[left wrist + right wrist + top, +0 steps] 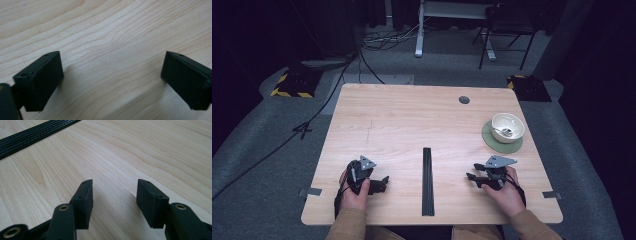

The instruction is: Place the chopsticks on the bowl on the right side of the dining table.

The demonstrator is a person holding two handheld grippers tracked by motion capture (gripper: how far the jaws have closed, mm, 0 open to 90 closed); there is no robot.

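Left gripper [382, 184] wide open, holding nothing. Right gripper [472, 177] partly open, empty, near the black strip [427, 181] on the wooden table [412, 120].

L gripper [379, 184] jaws wide apart, R gripper [473, 178] apart, both seemingly low.

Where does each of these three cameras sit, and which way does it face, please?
High view: above the person's side, looking forward and down on the light wooden table; forearms, left gripper and right gripper enter from below.
Left gripper view: on the left gripper, facing bare wood between open black fingers.
Right gripper view: on the right gripper, open, facing wood.
Shared: the long black ribbed strip appears in the high and right gripper views.
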